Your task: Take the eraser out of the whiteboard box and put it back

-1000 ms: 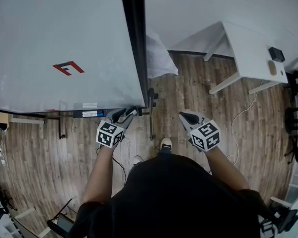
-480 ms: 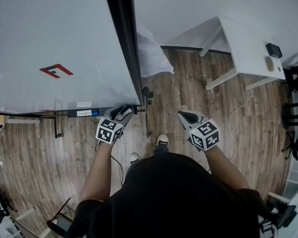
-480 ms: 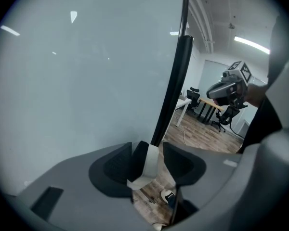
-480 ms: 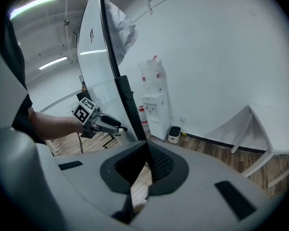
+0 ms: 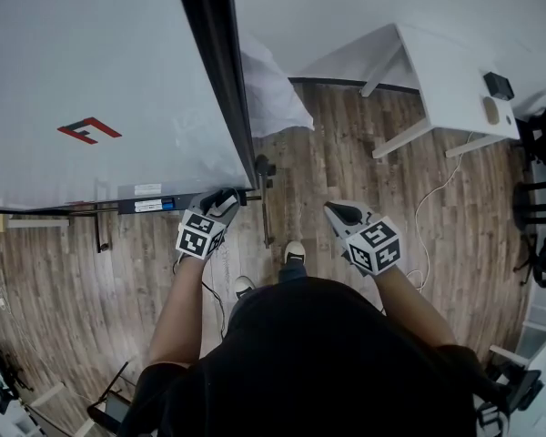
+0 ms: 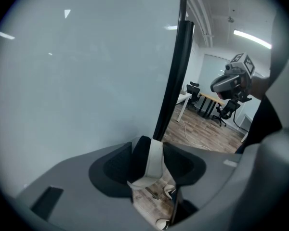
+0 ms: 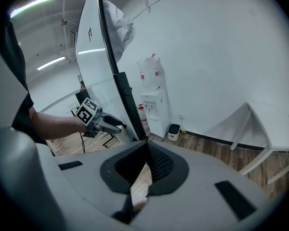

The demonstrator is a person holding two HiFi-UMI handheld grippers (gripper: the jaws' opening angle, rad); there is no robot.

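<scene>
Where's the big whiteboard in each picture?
Head view: the whiteboard fills the upper left.
Left gripper view: the whiteboard fills the left half, close up.
Right gripper view: the whiteboard is at the upper left, seen nearly edge-on.
Shared landmark: the black frame edge along its right side.

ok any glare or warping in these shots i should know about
Head view: the fisheye bows the whiteboard edge and the floor; the light is even and all is sharp. Left gripper view: black round vignette, faint ceiling-light streaks glare on the whiteboard. Right gripper view: same vignette, a bright streak on the whiteboard, the wall a bit washed out.
</scene>
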